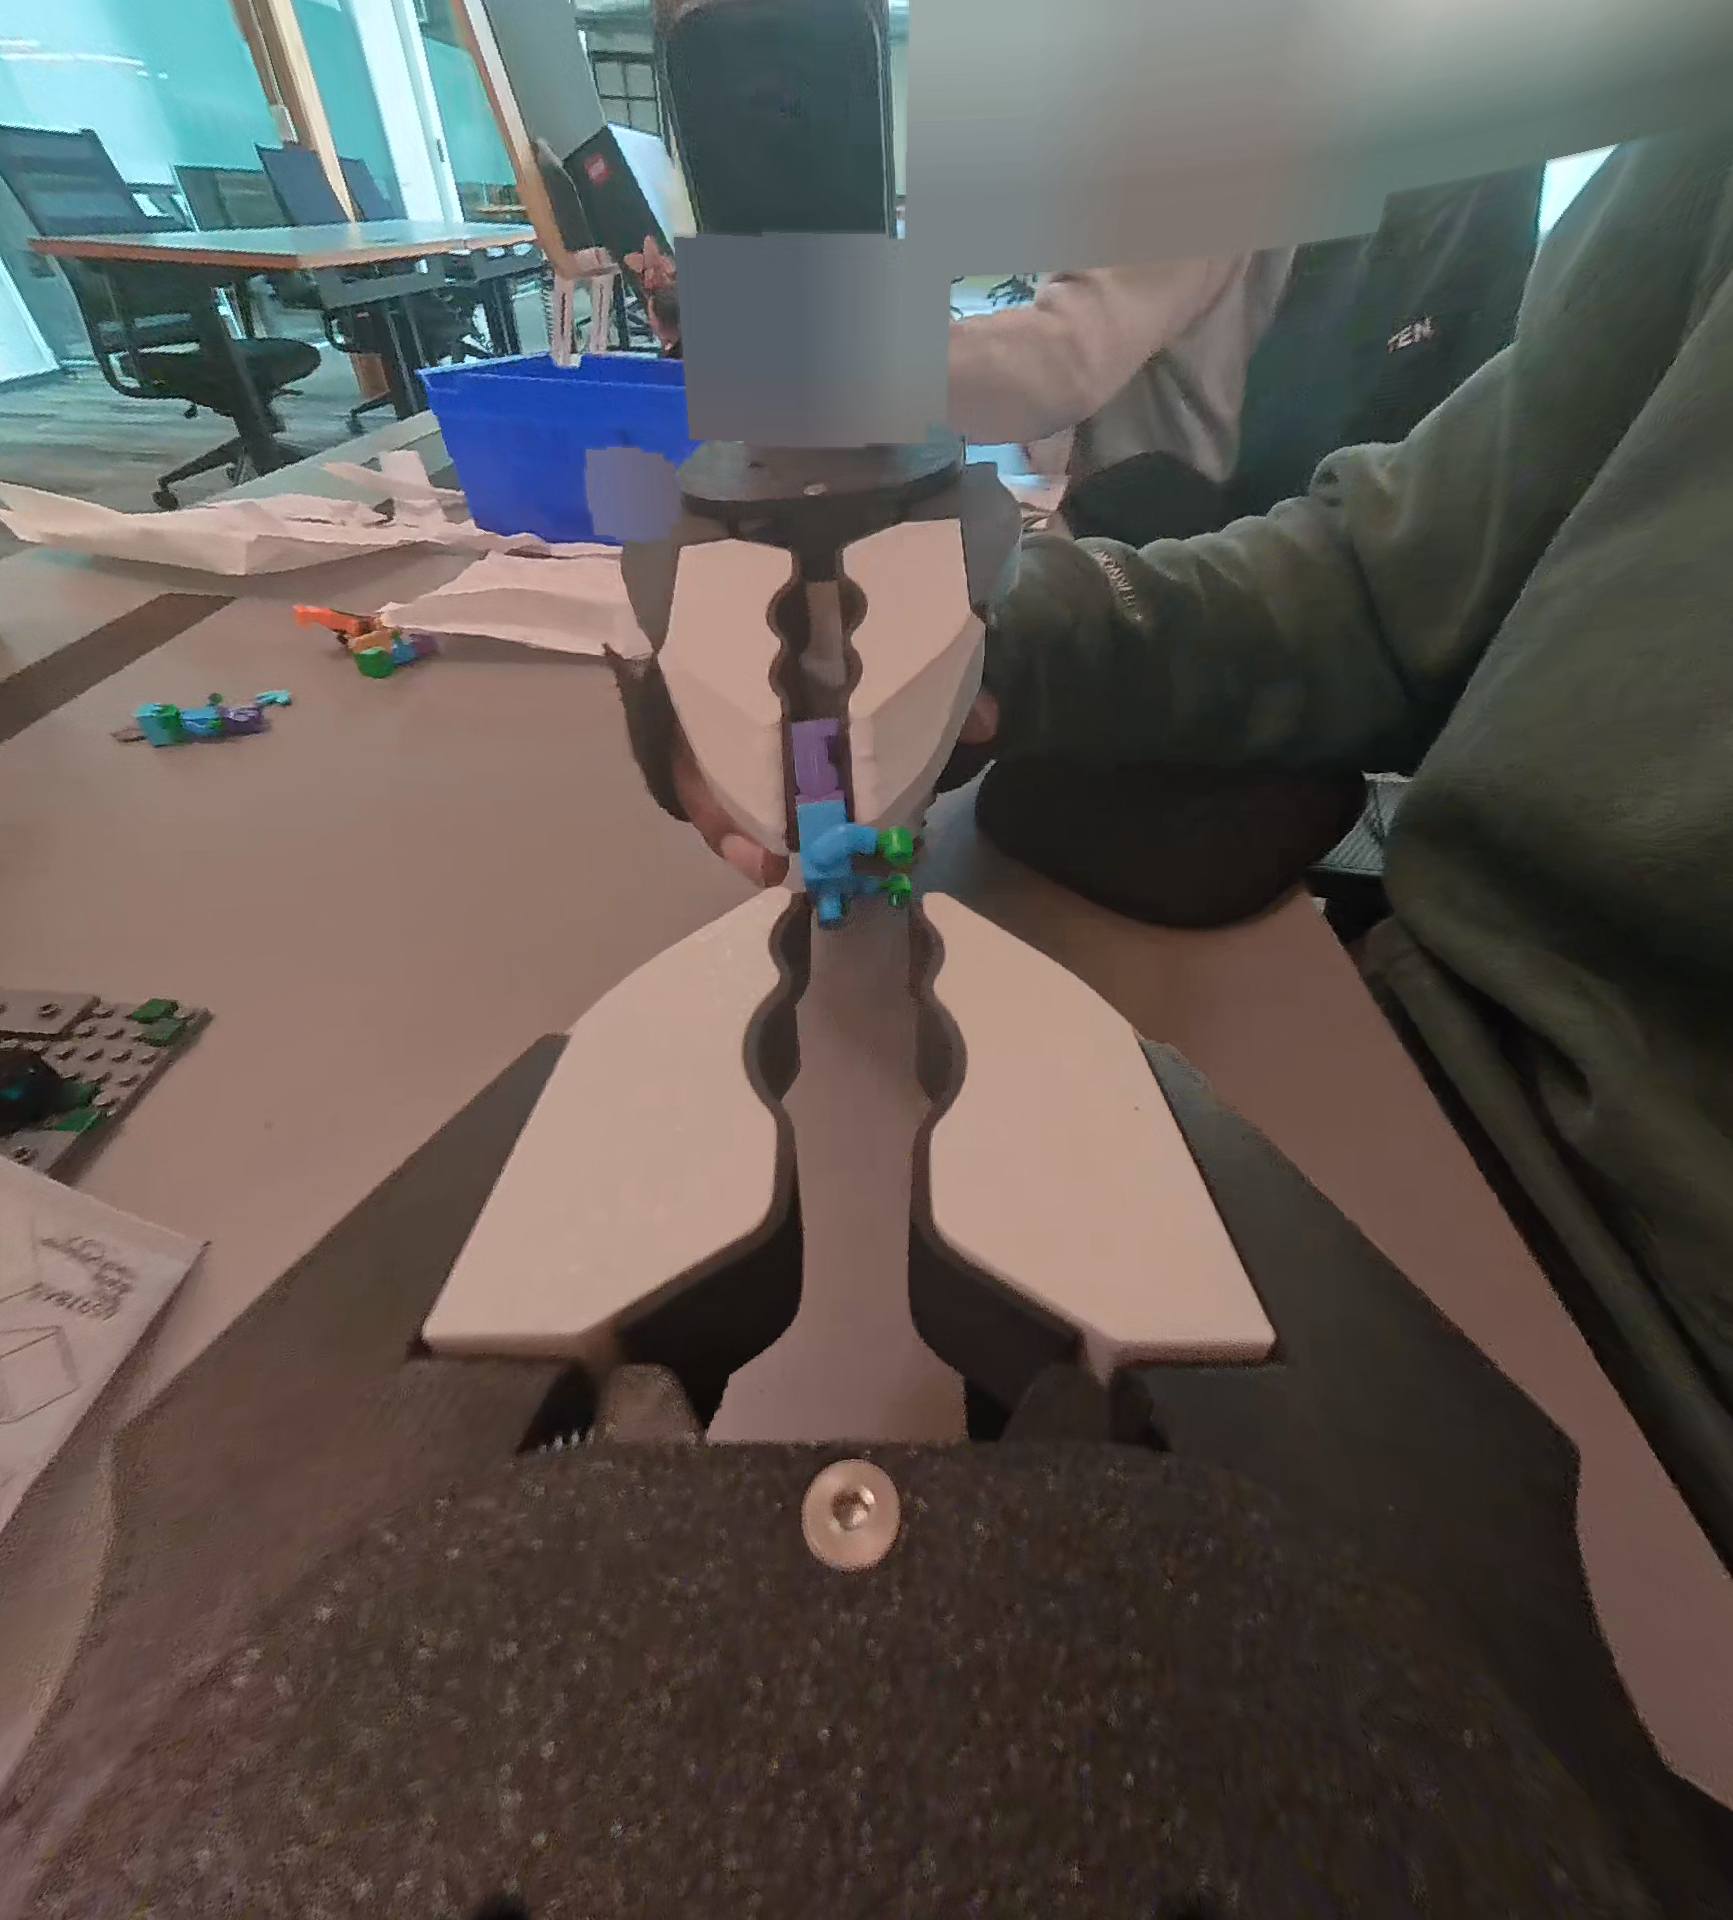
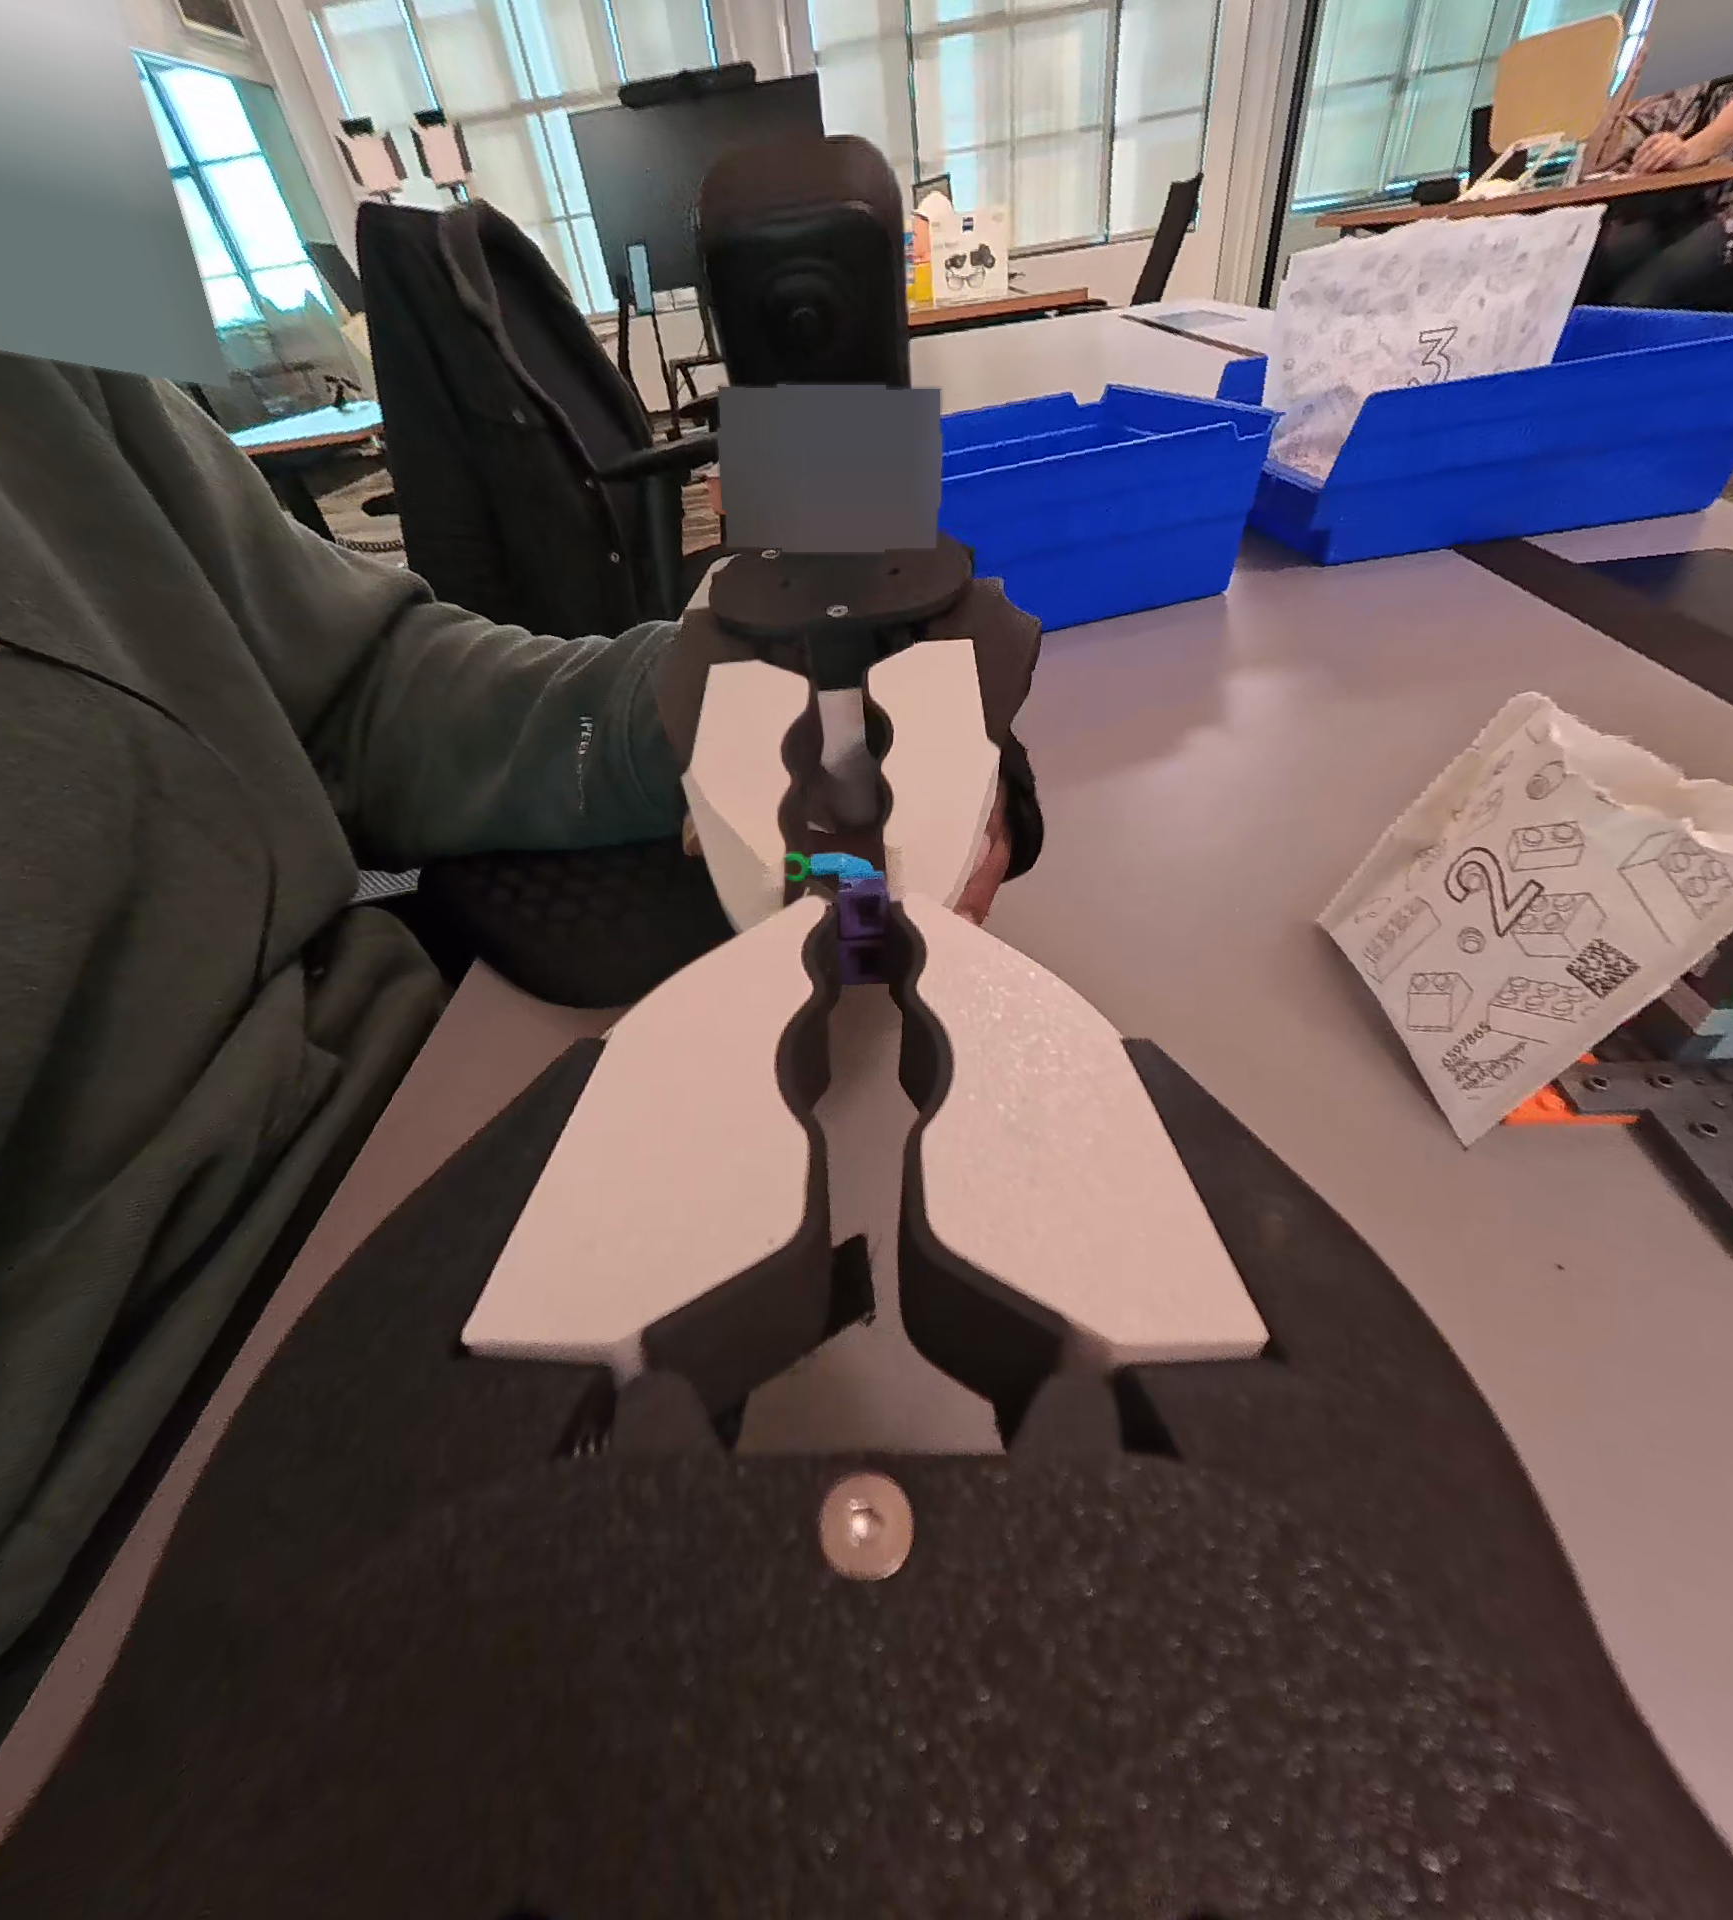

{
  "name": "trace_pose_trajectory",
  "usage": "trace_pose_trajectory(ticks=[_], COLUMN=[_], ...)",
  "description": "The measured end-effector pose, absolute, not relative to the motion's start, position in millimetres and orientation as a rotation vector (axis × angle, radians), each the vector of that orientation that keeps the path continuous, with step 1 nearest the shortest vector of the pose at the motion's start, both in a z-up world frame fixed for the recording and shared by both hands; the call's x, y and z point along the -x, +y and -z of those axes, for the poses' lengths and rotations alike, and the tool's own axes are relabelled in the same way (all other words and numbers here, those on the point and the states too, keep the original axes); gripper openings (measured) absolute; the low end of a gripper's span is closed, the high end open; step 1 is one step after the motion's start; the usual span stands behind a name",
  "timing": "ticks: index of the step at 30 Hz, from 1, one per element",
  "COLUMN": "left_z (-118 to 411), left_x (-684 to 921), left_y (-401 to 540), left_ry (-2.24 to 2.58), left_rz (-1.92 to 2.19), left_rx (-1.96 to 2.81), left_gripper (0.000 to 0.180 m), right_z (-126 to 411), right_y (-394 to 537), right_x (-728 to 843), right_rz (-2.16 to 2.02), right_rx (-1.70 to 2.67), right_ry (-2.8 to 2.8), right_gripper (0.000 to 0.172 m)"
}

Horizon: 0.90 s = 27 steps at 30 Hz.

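A small toy figure with purple legs (image 2: pixel 862 940), a blue torso (image 1: pixel 826 852) and green hands (image 1: pixel 898 844) is held in the air between the two grippers, which face each other tip to tip. My right gripper (image 2: pixel 862 914) is shut on the purple legs; it also shows in the left wrist view (image 1: pixel 826 790). My left gripper (image 1: pixel 857 909) is open. Its tips stand on either side of the blue torso's near end, and a gap shows beside the figure. In the right wrist view the left gripper (image 2: pixel 841 842) stands just behind the figure.
A person in a green top sits close at the table edge (image 1: pixel 1464 727). On the grey table are small brick figures (image 1: pixel 202 717), a grey studded baseplate (image 1: pixel 41 1060), printed paper bags (image 2: pixel 1568 935) and blue bins (image 2: pixel 1101 499). My two grippers' fingertips are within a few centimetres of each other.
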<state>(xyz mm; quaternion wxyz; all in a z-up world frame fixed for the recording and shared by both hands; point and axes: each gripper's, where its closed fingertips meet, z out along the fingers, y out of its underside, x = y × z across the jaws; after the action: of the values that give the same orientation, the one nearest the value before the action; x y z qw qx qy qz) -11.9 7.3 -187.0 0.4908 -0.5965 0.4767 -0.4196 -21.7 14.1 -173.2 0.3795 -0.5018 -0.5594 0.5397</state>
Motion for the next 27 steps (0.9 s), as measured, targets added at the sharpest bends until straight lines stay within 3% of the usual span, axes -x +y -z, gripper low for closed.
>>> trace_pose_trajectory(ticks=[16,27], left_z=[166,168], left_x=[11,11], left_y=[6,18], left_ry=[1.013,0.987], left_rz=[1.23,1.101], left_rx=[1.382,1.396], left_gripper=[0.02,0.018], right_z=[161,159], right_y=[12,21], right_x=[22,27], right_rz=[-1.405,-1.365], right_rx=[1.219,1.247], right_ry=[-1.373,-1.301], right_gripper=[0.008,0.008])
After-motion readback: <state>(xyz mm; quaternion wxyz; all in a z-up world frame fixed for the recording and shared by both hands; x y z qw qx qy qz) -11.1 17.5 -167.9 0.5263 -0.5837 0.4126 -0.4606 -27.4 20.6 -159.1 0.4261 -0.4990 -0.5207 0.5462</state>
